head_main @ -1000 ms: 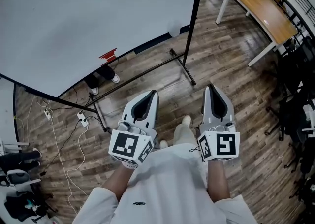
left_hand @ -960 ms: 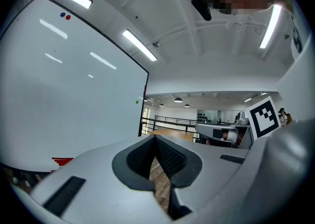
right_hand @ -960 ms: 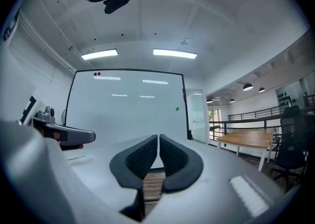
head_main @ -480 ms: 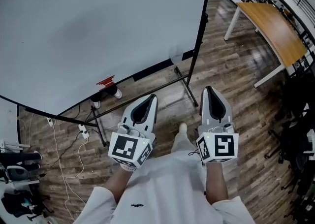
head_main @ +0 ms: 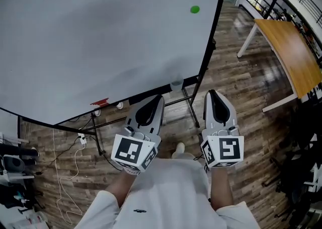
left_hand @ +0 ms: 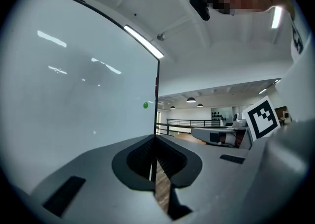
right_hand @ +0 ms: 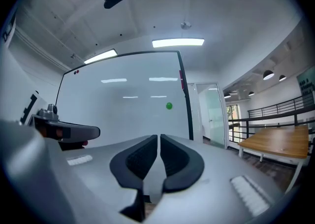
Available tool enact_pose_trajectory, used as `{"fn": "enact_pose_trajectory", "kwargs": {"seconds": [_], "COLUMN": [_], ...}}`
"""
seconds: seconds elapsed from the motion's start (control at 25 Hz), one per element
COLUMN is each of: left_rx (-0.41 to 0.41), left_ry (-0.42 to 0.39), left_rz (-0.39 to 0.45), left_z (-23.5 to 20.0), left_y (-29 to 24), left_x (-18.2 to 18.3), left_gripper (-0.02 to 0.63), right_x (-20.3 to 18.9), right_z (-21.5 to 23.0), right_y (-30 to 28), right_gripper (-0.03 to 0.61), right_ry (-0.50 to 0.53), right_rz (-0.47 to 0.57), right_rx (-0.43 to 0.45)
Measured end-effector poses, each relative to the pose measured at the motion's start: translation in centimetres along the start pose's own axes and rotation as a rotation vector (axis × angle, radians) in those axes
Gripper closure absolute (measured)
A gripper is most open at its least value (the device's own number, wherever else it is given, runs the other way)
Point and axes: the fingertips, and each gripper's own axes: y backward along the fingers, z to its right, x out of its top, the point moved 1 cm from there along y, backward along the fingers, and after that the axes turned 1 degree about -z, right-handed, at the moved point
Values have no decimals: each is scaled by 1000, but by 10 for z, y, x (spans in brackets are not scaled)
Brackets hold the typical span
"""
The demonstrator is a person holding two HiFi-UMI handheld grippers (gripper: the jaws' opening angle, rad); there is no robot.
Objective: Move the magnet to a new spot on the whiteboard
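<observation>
As both sit closed and empty, left gripper and right gripper point toward the whiteboard; green magnet clings high near its right frame, well apart; probably light, rigid, smooth, so pinch its sides

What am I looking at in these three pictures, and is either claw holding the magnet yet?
No robot arm here: a person carries a hand-held claw in each hand. The top-down picture comes from a camera on the person's head. It shows the left claw and right claw, each with a marker cube, pointing toward a standing whiteboard. The other two pictures look along each claw's own jaws. Both claws are shut and empty. The green magnet sits near the whiteboard's right edge, apart from both claws. A wooden table stands to the right.
</observation>
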Motion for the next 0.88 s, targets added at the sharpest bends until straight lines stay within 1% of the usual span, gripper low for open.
{"fn": "enact_pose_trajectory", "kwargs": {"seconds": [0.12, 0.32, 0.48, 0.84, 0.88], "left_rx": [23, 42, 32, 19, 20], "left_ry": [7, 20, 27, 19, 17], "left_rz": [6, 8, -6, -6, -5], "left_z": [-4, -10, -10, -18, -19], "left_y": [-20, -42, -54, -73, -75], "left_x": [-1, 0, -2, 5, 6], "left_gripper": [607, 607, 607, 607, 607], "right_x": [-6, -9, -9, 9, 11], "right_z": [13, 24, 27, 33, 33], "right_y": [-22, -42, -49, -76, -79], "right_gripper": [565, 565, 565, 563, 553], "right_ry": [-17, -18, -15, 9, 11], "right_rz": [-15, -27, -29, 14, 18], "right_rx": [20, 42, 51, 63, 68]}}
